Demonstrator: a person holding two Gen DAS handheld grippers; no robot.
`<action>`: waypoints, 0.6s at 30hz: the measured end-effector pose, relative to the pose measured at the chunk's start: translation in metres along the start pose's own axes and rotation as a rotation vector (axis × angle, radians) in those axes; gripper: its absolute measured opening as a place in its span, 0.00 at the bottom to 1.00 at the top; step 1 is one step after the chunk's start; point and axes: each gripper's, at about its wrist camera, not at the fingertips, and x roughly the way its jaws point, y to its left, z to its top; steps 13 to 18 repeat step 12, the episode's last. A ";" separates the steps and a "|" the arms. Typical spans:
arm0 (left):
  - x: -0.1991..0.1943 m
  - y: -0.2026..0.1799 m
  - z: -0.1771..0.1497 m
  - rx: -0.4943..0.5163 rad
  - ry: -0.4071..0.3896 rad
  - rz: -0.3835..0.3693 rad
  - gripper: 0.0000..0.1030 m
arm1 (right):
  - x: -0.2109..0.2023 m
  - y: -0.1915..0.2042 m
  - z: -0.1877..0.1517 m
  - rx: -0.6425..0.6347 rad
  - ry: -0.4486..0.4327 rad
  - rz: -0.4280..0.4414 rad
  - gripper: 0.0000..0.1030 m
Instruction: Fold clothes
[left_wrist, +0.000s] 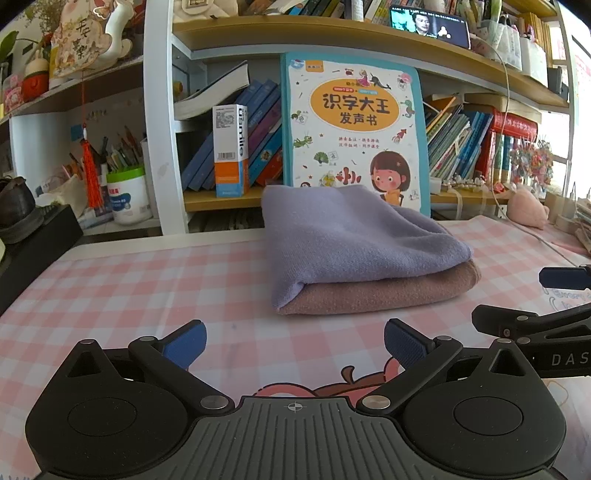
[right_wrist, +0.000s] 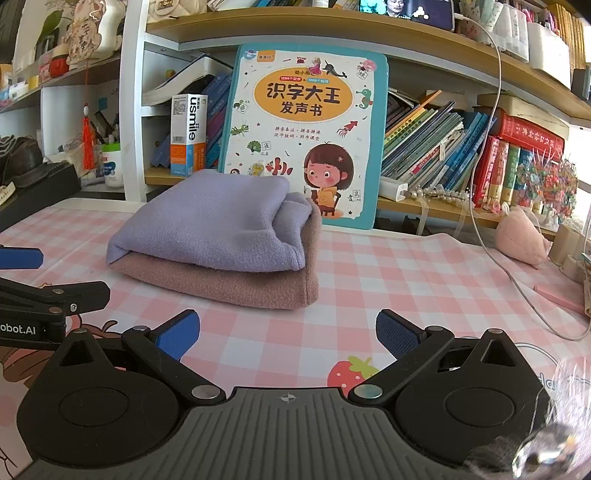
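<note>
A folded lavender cloth lies stacked on a folded dusty-pink cloth on the pink checked table mat. The stack also shows in the right wrist view, lavender on pink. My left gripper is open and empty, a short way in front of the stack, touching nothing. My right gripper is open and empty, also just short of the stack. Each gripper appears at the edge of the other's view: the right one, the left one.
A large children's book leans on the bookshelf behind the stack. A white cable runs down across the mat at right, beside a pink plush. A black box with a shoe stands at left.
</note>
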 end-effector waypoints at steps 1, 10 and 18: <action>0.000 0.000 0.000 0.000 0.001 -0.001 1.00 | 0.000 0.000 0.000 0.000 0.001 0.000 1.00; 0.000 -0.001 0.000 0.012 -0.004 -0.016 1.00 | 0.001 0.000 0.000 0.001 0.007 0.002 1.00; 0.000 -0.001 0.000 0.011 -0.003 -0.020 1.00 | 0.001 0.000 0.000 0.000 0.008 0.003 0.99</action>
